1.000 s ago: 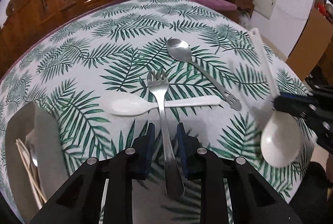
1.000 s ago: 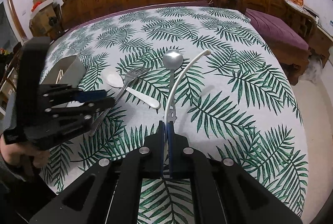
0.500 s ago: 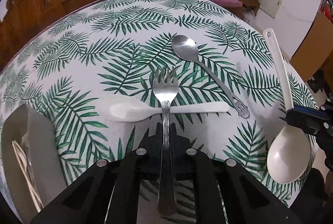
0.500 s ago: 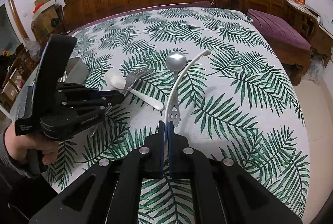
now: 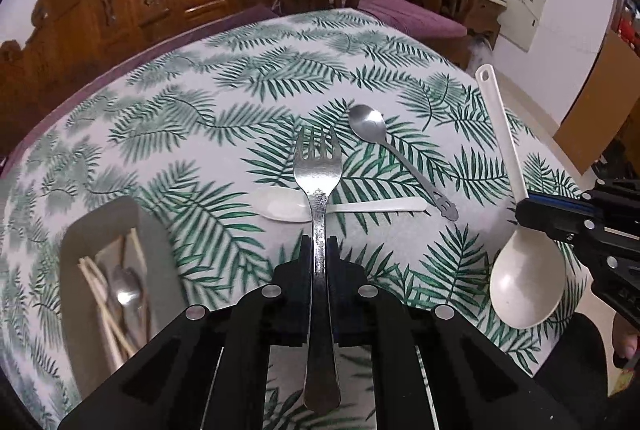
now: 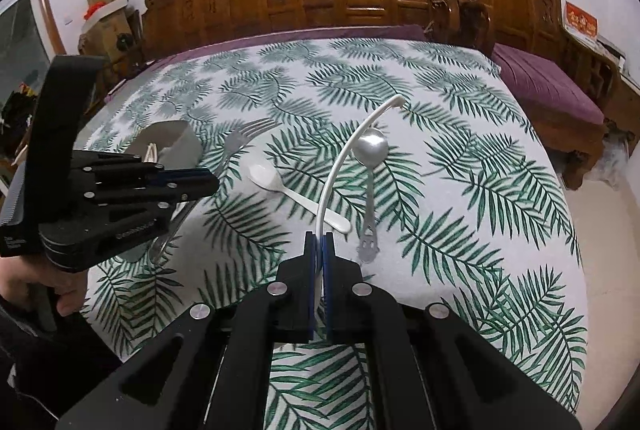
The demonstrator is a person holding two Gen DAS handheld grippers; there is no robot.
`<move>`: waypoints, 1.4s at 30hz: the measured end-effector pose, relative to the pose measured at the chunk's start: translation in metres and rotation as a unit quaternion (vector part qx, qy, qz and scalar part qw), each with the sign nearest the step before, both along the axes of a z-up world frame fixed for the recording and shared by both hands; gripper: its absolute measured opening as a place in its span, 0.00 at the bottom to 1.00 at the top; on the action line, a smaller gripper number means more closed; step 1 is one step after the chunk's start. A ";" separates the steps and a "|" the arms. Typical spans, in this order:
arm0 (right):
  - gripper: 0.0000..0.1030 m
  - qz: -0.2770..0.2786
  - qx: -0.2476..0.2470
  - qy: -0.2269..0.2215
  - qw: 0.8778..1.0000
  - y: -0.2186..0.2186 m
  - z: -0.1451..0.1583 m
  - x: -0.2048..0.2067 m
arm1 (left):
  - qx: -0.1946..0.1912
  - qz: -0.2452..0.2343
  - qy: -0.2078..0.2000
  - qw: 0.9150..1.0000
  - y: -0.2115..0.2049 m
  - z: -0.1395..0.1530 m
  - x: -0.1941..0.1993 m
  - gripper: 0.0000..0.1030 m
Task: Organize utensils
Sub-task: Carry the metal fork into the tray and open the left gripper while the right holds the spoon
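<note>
Left gripper (image 5: pixel 320 250) raised over table (image 5: pixel 224 102), jaws clamped on fork (image 5: pixel 318 174) handle. Right gripper (image 6: pixel 319 246) level, pinching ladle (image 6: pixel 340 166) handle, bowl end down.

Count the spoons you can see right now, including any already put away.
4. A metal spoon and a small white spoon lie on the tablecloth, a big white spoon is in the right gripper, and one sits in the holder; more may be hidden there.

Table (image 5: pixel 240 78) in a palm-leaf cloth
Its grey tray (image 5: pixel 160 270) lies left of the white spoon (image 5: pixel 288 205); the steel spoon (image 5: pixel 368 126) lies right.
</note>
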State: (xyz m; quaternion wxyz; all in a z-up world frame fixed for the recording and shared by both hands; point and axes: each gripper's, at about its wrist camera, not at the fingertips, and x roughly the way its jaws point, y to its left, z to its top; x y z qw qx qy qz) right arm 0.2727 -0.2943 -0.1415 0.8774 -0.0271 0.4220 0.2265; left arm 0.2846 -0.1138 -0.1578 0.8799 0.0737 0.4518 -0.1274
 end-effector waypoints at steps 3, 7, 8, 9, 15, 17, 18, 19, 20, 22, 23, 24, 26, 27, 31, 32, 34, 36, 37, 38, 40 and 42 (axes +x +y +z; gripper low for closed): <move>0.04 0.006 0.000 -0.007 1.000 0.006 0.006 -0.004 | -0.001 0.007 -0.008 1.000 0.009 0.009 -0.009 0.06; 0.04 0.017 0.000 -0.015 1.000 0.014 0.012 -0.010 | -0.003 0.020 -0.019 1.000 0.025 0.022 -0.021 0.06; 0.04 0.020 -0.001 -0.017 1.000 0.016 0.013 -0.011 | -0.003 0.022 -0.021 1.000 0.028 0.024 -0.023 0.06; 0.04 0.023 -0.001 -0.020 1.000 0.019 0.015 -0.013 | -0.004 0.025 -0.024 0.999 0.032 0.027 -0.025 0.06; 0.04 0.035 -0.003 -0.023 0.999 0.030 0.017 -0.019 | -0.007 0.047 -0.033 0.998 0.059 0.036 -0.031 0.06; 0.04 0.040 -0.004 -0.023 0.999 0.033 0.016 -0.020 | -0.009 0.055 -0.034 0.998 0.068 0.038 -0.031 0.06; 0.04 0.041 -0.004 -0.023 0.999 0.034 0.016 -0.021 | -0.010 0.059 -0.035 0.998 0.073 0.038 -0.032 0.06; 0.04 0.042 -0.005 -0.023 0.999 0.035 0.015 -0.022 | -0.010 0.062 -0.035 0.997 0.077 0.038 -0.032 0.06; 0.04 0.044 -0.004 -0.023 0.999 0.036 0.015 -0.022 | -0.011 0.068 -0.036 0.997 0.084 0.038 -0.031 0.06; 0.04 0.046 -0.004 -0.022 0.999 0.038 0.014 -0.023 | -0.013 0.074 -0.036 0.997 0.091 0.038 -0.031 0.06; 0.04 0.047 -0.004 -0.021 0.999 0.038 0.013 -0.023 | -0.014 0.078 -0.035 0.996 0.096 0.037 -0.030 0.06; 0.04 0.047 -0.004 -0.021 0.999 0.040 0.013 -0.023 | -0.015 0.082 -0.035 0.996 0.101 0.036 -0.030 0.06; 0.04 0.049 -0.005 -0.019 0.999 0.042 0.011 -0.023 | -0.016 0.091 -0.034 0.995 0.110 0.033 -0.028 0.06; 0.04 0.050 -0.006 -0.018 0.999 0.043 0.009 -0.023 | -0.016 0.095 -0.033 0.995 0.115 0.031 -0.026 0.06; 0.04 0.051 -0.008 -0.014 0.999 0.047 0.006 -0.023 | -0.018 0.116 -0.022 0.993 0.133 0.018 -0.022 0.06; 0.04 0.052 -0.008 -0.013 0.999 0.048 0.005 -0.023 | -0.018 0.120 -0.018 0.992 0.136 0.014 -0.020 0.06; 0.04 0.052 -0.009 -0.011 0.999 0.049 0.004 -0.023 | -0.016 0.129 -0.009 0.992 0.142 0.004 -0.016 0.06; 0.04 0.052 -0.009 -0.010 0.999 0.050 0.003 -0.023 | -0.014 0.134 -0.001 0.991 0.147 -0.003 -0.013 0.06; 0.04 0.053 -0.008 -0.009 0.999 0.051 0.002 -0.023 | -0.013 0.137 0.003 0.991 0.149 -0.008 -0.011 0.06; 0.04 0.054 -0.006 -0.008 0.999 0.051 0.002 -0.023 | -0.012 0.138 0.006 0.990 0.150 -0.012 -0.010 0.06; 0.04 0.055 -0.006 -0.008 0.998 0.052 0.002 -0.023 | -0.007 0.141 0.016 0.990 0.153 -0.021 -0.006 0.06; 0.04 0.056 -0.007 -0.007 0.998 0.052 0.001 -0.023 | -0.002 0.145 0.024 0.989 0.154 -0.028 -0.003 0.06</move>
